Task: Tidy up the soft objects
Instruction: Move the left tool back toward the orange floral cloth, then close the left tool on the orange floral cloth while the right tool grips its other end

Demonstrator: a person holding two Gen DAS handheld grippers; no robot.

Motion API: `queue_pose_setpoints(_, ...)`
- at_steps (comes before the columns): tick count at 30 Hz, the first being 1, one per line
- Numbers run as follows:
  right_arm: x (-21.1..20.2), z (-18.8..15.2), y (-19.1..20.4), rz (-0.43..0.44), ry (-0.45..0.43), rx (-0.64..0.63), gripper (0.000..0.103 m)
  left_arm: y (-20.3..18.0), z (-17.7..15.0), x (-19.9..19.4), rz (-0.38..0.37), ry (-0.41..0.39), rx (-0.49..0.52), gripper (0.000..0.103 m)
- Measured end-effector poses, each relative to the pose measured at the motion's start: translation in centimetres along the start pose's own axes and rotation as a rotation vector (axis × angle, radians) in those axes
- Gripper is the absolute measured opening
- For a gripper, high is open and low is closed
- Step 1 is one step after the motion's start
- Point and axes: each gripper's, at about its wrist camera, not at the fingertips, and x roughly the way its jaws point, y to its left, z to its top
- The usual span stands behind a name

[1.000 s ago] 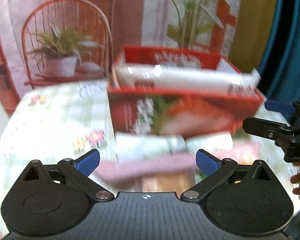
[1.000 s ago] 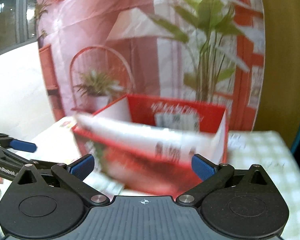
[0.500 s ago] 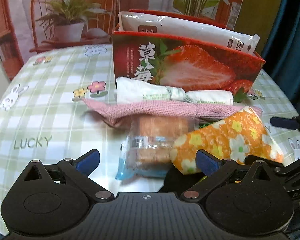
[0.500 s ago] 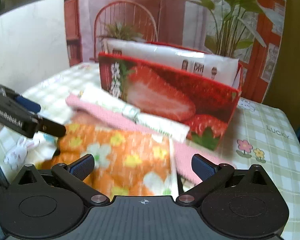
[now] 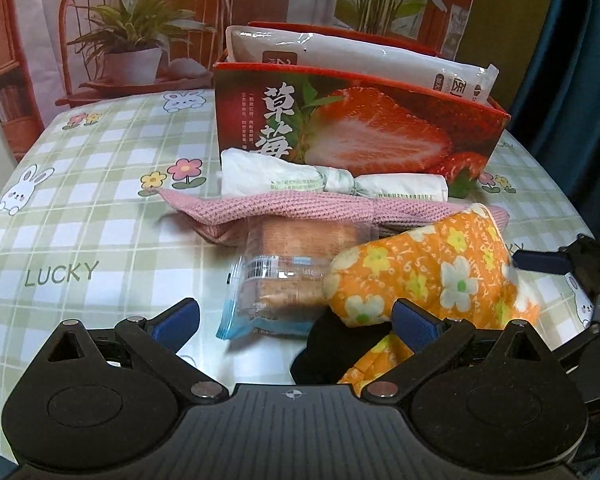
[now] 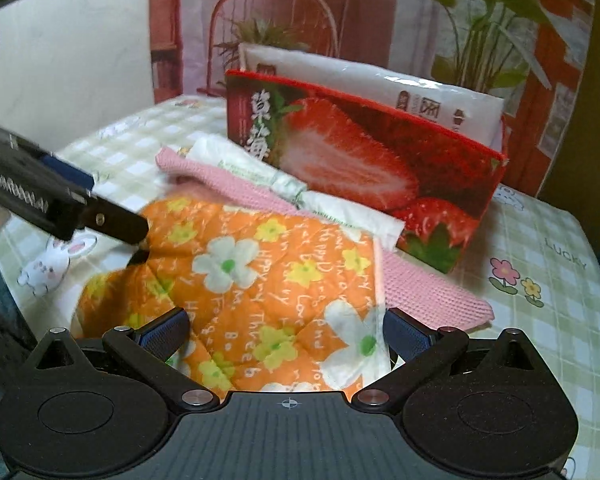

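An orange flowered cloth (image 6: 260, 280) lies at the table's near edge; in the left wrist view it (image 5: 432, 268) sits at the right. Behind it lie a pink knitted cloth (image 5: 300, 208), a wrapped bread packet (image 5: 288, 276) and a white tied bag (image 5: 332, 184). A red strawberry box (image 5: 360, 128) stands behind them and holds a white pouch (image 5: 340, 52). My left gripper (image 5: 296, 320) is open, just short of the bread packet. My right gripper (image 6: 284, 330) is open, with the orange cloth between its fingers.
The round table (image 5: 80, 200) has a green checked cover with flowers and rabbits. A dark object (image 5: 324, 352) lies under the orange cloth near the front edge. A printed backdrop with a chair and plants hangs behind the table.
Both grippers have dropped from box height down towards the table's front. The right gripper has moved in over the orange cloth. Both stay open.
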Motion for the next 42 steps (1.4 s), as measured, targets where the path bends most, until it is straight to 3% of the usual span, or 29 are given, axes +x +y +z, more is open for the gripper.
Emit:
queue_pose_setpoints(6, 2.1, 0.2, 1.0, -0.026, 0.046, 0.002, 0.102, -0.1, -0.4, -0.3, -0.013, 0.003, -0.018, 0.103)
queue_pose_setpoints(14, 3.8, 2.1, 0.6, -0.037, 0.064, 0.179, 0.102, 0.9, -1.4, -1.0, -0.036, -0.019, -0.077, 0.101)
queue_pose_setpoints(18, 4.2, 2.2, 0.1, -0.016, 0.035, 0.274, 0.103, 1.6, -1.9, -0.3, -0.095, 0.004, -0.11, 0.08)
queue_pose_setpoints(22, 3.9, 1.3, 0.0, -0.006, -0.01, 0.277, 0.103, 2.2, -2.3, 1.0, -0.146, 0.046, -0.153, 0.061)
queue_pose_setpoints(30, 3.0, -0.1, -0.3, 0.025, -0.088, 0.28, 0.103, 2.6, -3.2, 2.6, -0.196, 0.069, -0.174, 0.041)
queue_pose_setpoints(36, 1.8, -1.4, -0.6, 0.029, -0.142, 0.283, 0.103, 3.1, -3.6, 3.4, -0.195, 0.072, -0.186, 0.041)
queue_pose_setpoints(42, 2.8, -2.1, -1.8, 0.014, -0.118, 0.339, 0.103, 2.6, -3.6, 3.5, -0.177, 0.053, -0.142, 0.044)
